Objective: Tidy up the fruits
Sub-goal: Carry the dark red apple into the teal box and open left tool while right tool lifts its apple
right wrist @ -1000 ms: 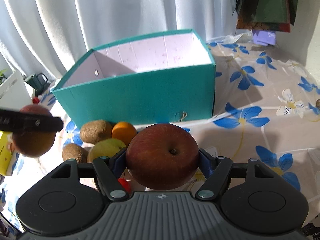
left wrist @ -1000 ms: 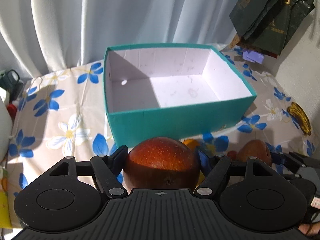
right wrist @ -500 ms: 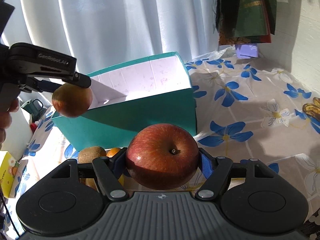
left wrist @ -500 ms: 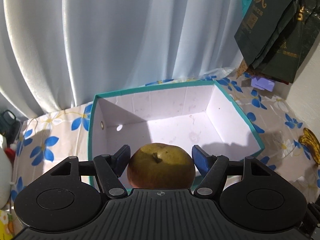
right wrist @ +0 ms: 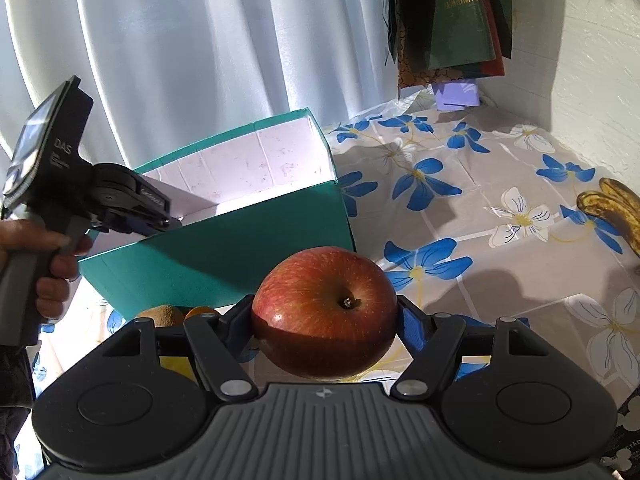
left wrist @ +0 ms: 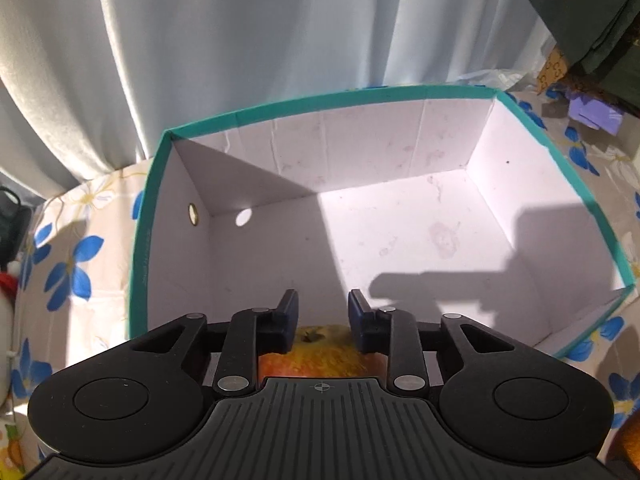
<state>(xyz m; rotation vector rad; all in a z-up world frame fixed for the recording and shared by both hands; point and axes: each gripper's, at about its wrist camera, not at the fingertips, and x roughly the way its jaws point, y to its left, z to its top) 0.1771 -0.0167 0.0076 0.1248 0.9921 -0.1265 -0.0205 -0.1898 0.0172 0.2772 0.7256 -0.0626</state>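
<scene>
A pale curtain (left wrist: 248, 48) hangs behind everything, and the table (right wrist: 500, 184) carries a cloth printed with blue and white flowers. On it stands the teal box (left wrist: 140, 248), open at the top, white inside, its floor half in sun and half in shadow, with a small hole in its left wall. Dark bags (right wrist: 452, 12) hang at the wall to the right, above a small lilac box (right wrist: 456, 94).

The left gripper (left wrist: 319, 306) hangs over the near end of the box, tilted down into it. Its jaws are closing and stand narrow, with nothing between the blue pads (left wrist: 289, 308). A yellow-red apple (left wrist: 320, 350) lies below and behind them, stem up, mostly hidden by the gripper's body; whether it rests on the box floor cannot be told. From the right wrist view, a hand (right wrist: 48, 264) holds this gripper by its handle at the box's left end.

The right gripper (right wrist: 325, 320) is held apart from the box, in front of its near teal wall. Its jaws are clamped on a red apple (right wrist: 324, 308), stem toward the camera, one pad on each side.

Just in front of the box, left of the red apple, a kiwi (right wrist: 160, 315) and an orange (right wrist: 199, 312) peek over the gripper's body. A browned banana (right wrist: 612, 208) lies at the right edge of the table.
</scene>
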